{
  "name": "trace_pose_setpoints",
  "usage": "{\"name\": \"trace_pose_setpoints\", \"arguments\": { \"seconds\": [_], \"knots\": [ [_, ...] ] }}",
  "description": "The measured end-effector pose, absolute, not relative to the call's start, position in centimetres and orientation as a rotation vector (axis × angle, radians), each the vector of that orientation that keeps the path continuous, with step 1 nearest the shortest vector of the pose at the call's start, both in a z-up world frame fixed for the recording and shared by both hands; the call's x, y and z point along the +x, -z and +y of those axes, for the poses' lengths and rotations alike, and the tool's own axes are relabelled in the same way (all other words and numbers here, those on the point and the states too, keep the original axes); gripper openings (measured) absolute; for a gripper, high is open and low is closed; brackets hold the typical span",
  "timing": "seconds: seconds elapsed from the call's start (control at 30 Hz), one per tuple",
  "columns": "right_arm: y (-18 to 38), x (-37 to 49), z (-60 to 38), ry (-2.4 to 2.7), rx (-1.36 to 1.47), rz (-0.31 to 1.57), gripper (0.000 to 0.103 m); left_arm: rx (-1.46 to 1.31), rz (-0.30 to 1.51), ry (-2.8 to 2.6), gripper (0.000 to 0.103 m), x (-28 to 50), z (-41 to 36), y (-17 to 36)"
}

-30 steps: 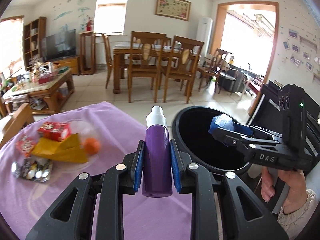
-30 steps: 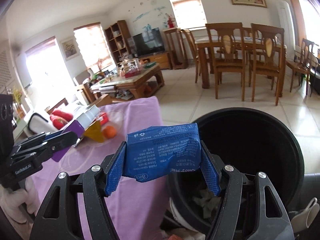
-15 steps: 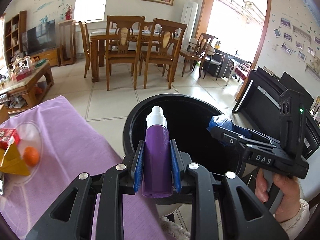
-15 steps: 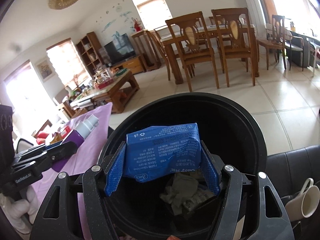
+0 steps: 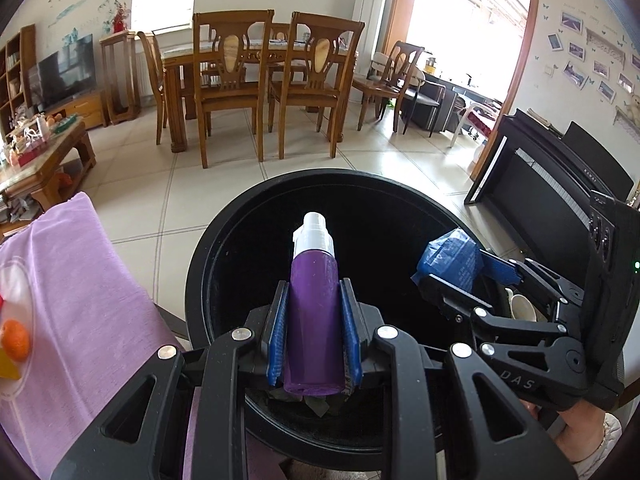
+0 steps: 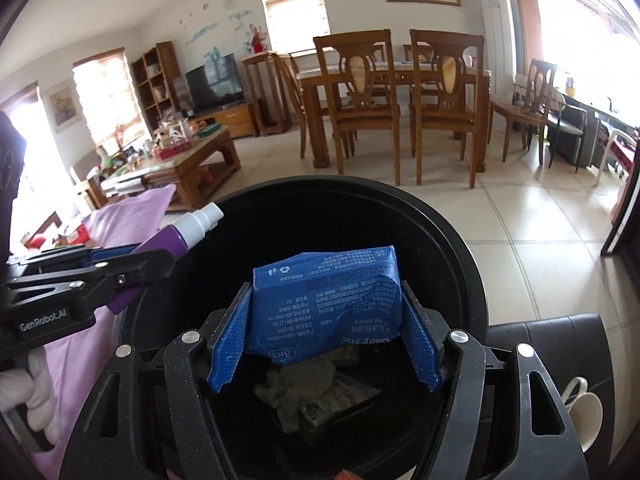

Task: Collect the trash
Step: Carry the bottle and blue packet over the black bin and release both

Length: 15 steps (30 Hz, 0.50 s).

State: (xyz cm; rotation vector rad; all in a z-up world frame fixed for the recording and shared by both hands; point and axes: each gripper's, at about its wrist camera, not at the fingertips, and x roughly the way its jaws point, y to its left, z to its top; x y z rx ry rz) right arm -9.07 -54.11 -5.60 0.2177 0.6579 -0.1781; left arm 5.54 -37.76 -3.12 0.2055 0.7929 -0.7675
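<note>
1. Landmark: a round black trash bin point(image 5: 224, 264) with a wide rim stands on the tiled floor, just beside the worktop covered with a purple cloth point(image 5: 80, 280).
2. Left gripper point(image 5: 314, 336): closed on a purple spray bottle point(image 5: 314, 312). Both blue pads press the bottle's sides. The bottle has an opaque, matte purple body, a white neck and a white cap. It stands nearly upright in the gripper, cap pointing away from the camera, over the near part of the bin opening.
3. Right gripper point(image 6: 324, 340): closed on a blue tissue packet point(image 6: 328, 300). The blue textured pads press its two short ends. The packet is a soft, crinkled plastic wrapper, printed with small white text and a recycling mark; a label reading "8 pcs" shows near its lower edge. The text reads upside down in the right wrist view. The packet is held over the bin opening.
4. Bin contents: crumpled white tissue point(image 6: 296, 384) and a printed wrapper point(image 6: 340, 396) lie on the bin bottom, directly below the blue packet.
5. Relative position: in the left wrist view the blue packet is to the right of the bottle, above the bin's right side; the two items are apart.
6. An orange fruit point(image 5: 14, 340) lies on a clear plate on the worktop, well left of the bin.
7. A white mug point(image 6: 584, 412) sits just outside the bin's right rim.
</note>
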Motion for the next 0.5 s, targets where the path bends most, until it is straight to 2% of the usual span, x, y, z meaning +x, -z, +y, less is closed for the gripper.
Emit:
{"name": "trace_pose_setpoints", "arguments": {
  "seconds": [0.3, 0.37, 0.4, 0.43, 0.5],
  "knots": [
    [6.2, -8.6, -53.7, 0.181, 0.206, 0.667, 0.073, 0.26, 0.736, 0.743, 0.028, 4.5, -37.6, 2.4],
    [6.2, -8.7, -53.7, 0.18, 0.207, 0.666, 0.074, 0.27, 0.721, 0.739, 0.031, 4.1, -37.5, 2.1],
    [6.2, -8.7, -53.6, 0.18, 0.209, 0.664, 0.075, 0.273, 0.713, 0.732, 0.041, 3.9, -37.4, 1.9],
    [6.1, -8.7, -53.6, 0.182, 0.209, 0.663, 0.076, 0.273, 0.704, 0.726, 0.06, 3.8, -37.2, 1.6],
    [6.0, -8.8, -53.4, 0.183, 0.212, 0.655, 0.083, 0.27, 0.656, 0.707, 0.081, 3.2, -36.6, 1.0]
  ]
}}
